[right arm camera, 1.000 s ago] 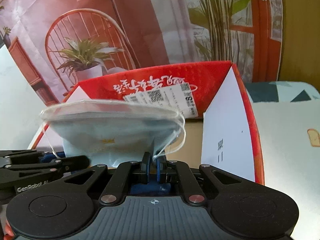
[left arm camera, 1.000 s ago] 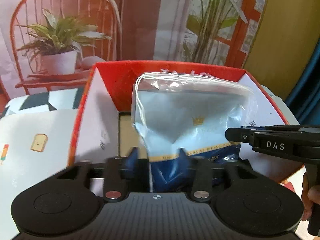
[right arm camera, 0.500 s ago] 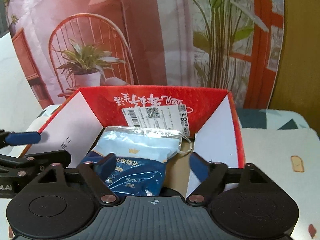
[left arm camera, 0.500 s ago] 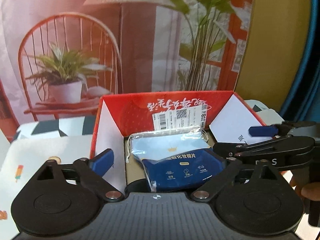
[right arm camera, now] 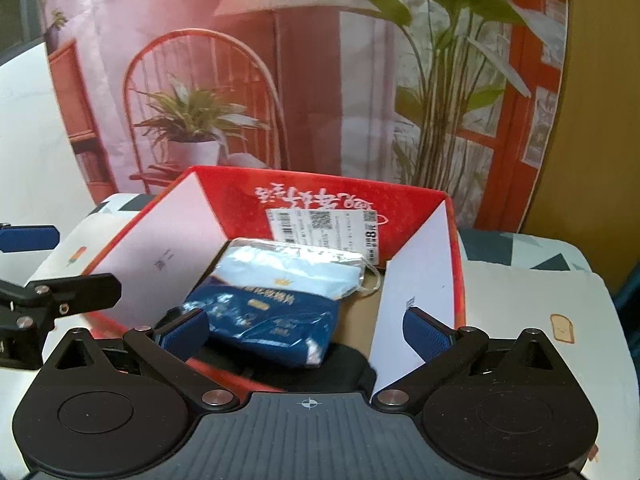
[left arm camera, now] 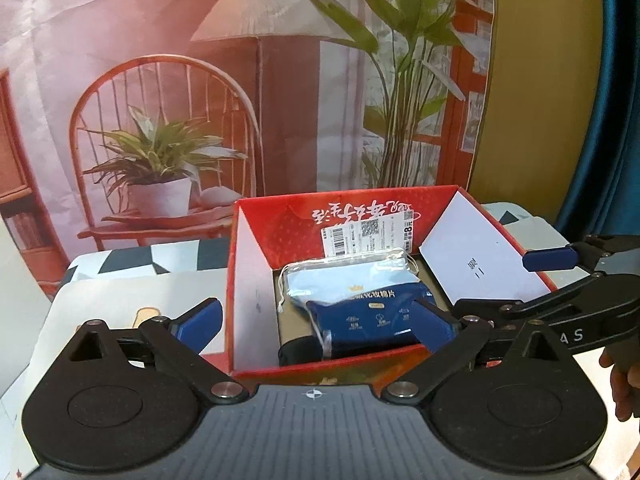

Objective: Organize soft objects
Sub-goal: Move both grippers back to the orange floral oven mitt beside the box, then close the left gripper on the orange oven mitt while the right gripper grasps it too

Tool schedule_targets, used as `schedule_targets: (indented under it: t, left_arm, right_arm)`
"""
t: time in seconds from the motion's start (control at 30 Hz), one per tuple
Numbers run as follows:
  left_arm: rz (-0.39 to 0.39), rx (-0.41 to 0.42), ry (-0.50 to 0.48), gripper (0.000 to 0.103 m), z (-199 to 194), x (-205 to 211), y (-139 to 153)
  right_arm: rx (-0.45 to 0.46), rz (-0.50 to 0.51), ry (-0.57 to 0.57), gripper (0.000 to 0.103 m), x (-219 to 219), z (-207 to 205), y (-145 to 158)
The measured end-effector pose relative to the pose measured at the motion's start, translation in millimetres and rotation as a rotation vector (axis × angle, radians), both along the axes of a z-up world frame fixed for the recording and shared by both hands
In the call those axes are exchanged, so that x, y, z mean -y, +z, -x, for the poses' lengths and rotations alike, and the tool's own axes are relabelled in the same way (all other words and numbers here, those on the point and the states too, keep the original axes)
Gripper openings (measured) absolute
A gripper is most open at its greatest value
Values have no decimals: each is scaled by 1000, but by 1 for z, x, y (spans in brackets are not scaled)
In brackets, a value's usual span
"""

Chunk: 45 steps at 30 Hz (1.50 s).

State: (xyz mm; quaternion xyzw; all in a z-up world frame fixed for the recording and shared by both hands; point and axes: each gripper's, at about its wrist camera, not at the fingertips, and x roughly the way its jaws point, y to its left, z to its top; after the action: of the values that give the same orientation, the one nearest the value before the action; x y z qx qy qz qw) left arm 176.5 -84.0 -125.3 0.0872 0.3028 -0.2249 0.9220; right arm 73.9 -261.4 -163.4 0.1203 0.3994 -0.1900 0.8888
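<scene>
A blue-and-pale-blue plastic bag of cotton pads [left arm camera: 360, 304] lies inside the open red cardboard box [left arm camera: 296, 220], partly on a dark object [left arm camera: 298, 354]. It also shows in the right wrist view [right arm camera: 280, 300], inside the same box [right arm camera: 320, 196]. My left gripper [left arm camera: 316, 320] is open and empty, held above the box's near edge. My right gripper [right arm camera: 306, 330] is open and empty, also back from the bag. The right gripper shows at the right of the left wrist view [left arm camera: 560, 280].
The box stands on a table with a white patterned cloth [right arm camera: 540, 320]. Its white side flaps [left arm camera: 480, 264] stand up on both sides. A printed backdrop of a chair, plants and a lamp [left arm camera: 256, 80] hangs behind. A blue curtain [left arm camera: 612, 120] is at far right.
Both grippers opened and let go of the bag, which dropped into the box. Both grippers then pulled back and up from the box.
</scene>
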Motion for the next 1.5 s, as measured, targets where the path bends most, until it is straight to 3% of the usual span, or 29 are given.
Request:
schedule_targets:
  t: [0.5, 0.9, 1.2, 1.5]
  left_arm:
    - [7, 34, 49, 101, 49, -32, -2]
    - [11, 13, 38, 101, 64, -40, -10]
    - [66, -86, 41, 100, 63, -48, -32]
    - [85, -153, 52, 96, 68, -49, -68]
  right_arm:
    - [12, -7, 52, 103, -52, 30, 7]
    - [20, -9, 64, 103, -59, 41, 5]
    - [1, -56, 48, 102, -59, 43, -17]
    - [-43, -137, 47, 98, -74, 56, -60]
